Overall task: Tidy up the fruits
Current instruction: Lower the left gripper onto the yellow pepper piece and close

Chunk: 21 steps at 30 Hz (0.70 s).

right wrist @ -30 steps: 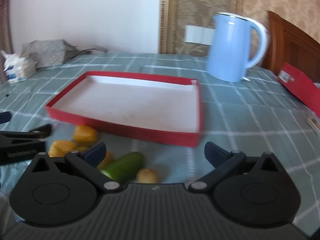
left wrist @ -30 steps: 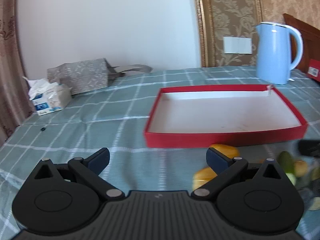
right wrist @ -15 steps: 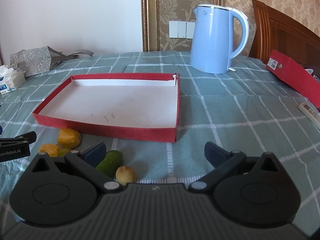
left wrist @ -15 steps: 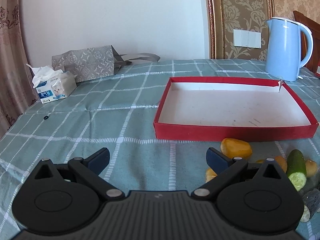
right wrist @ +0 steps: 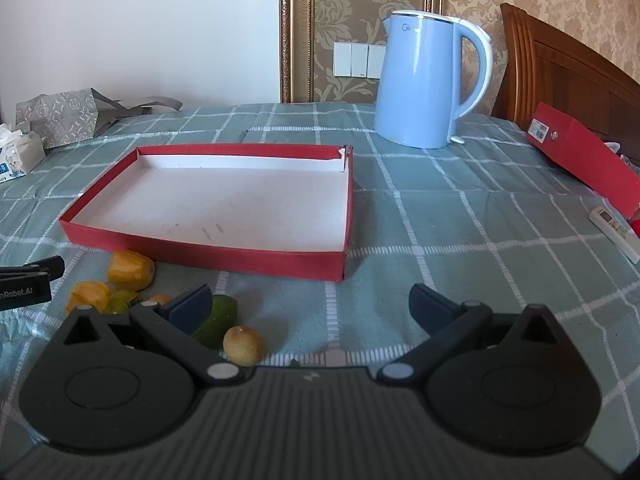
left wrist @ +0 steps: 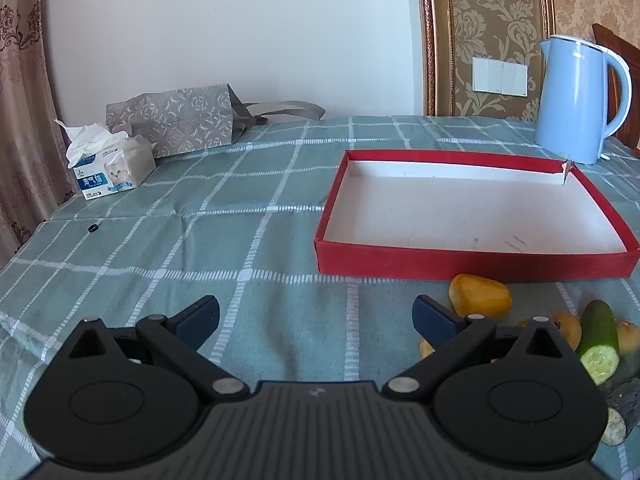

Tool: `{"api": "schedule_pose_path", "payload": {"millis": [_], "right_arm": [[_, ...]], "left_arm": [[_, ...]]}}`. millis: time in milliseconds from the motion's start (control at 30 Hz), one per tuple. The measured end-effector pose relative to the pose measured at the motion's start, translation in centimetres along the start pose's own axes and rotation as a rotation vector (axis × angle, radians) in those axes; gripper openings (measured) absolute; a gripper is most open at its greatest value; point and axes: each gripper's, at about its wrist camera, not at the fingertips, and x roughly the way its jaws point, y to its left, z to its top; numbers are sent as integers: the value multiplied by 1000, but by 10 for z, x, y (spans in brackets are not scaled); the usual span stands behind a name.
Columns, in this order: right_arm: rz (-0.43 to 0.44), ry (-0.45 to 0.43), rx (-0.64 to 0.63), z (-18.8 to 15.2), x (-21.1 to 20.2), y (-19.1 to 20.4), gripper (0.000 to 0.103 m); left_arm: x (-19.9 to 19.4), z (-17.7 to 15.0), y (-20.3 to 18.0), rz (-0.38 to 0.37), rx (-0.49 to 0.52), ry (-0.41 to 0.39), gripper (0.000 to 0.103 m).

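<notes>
A shallow red tray (left wrist: 472, 259) (right wrist: 224, 258) with a white floor lies empty on the checked tablecloth. In front of it sit loose fruits: a yellow-orange mango piece (left wrist: 480, 295) (right wrist: 131, 270), a second orange piece (right wrist: 89, 295), a cut green cucumber (left wrist: 599, 336) (right wrist: 216, 320) and a small yellow-brown round fruit (right wrist: 243, 346). My left gripper (left wrist: 316, 316) is open and empty, just left of the fruits. My right gripper (right wrist: 310, 306) is open and empty, with the fruits by its left finger. The left gripper's tip shows in the right wrist view (right wrist: 32, 280).
A light blue kettle (left wrist: 576, 100) (right wrist: 428, 80) stands behind the tray. A tissue pack (left wrist: 112, 168) and a grey patterned bag (left wrist: 176, 120) lie at the back left. A red box (right wrist: 584, 156) and a white remote (right wrist: 614, 232) lie at the right.
Both views have swung and steadied: the tray and kettle sit further right in the left view. The right gripper's view shifted so the fruits lie lower left. Both grippers stay open.
</notes>
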Motion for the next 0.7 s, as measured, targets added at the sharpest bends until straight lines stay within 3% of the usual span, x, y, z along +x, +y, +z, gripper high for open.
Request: {"api": "schedule_pose_path", "payload": {"millis": [467, 700], "right_arm": [[-25, 3, 0, -7, -8, -11, 103], [-56, 4, 46, -15, -11, -31, 103]], "left_arm": [[4, -9, 19, 5, -7, 5, 103], [2, -21, 46, -123, -17, 15, 103]]}}
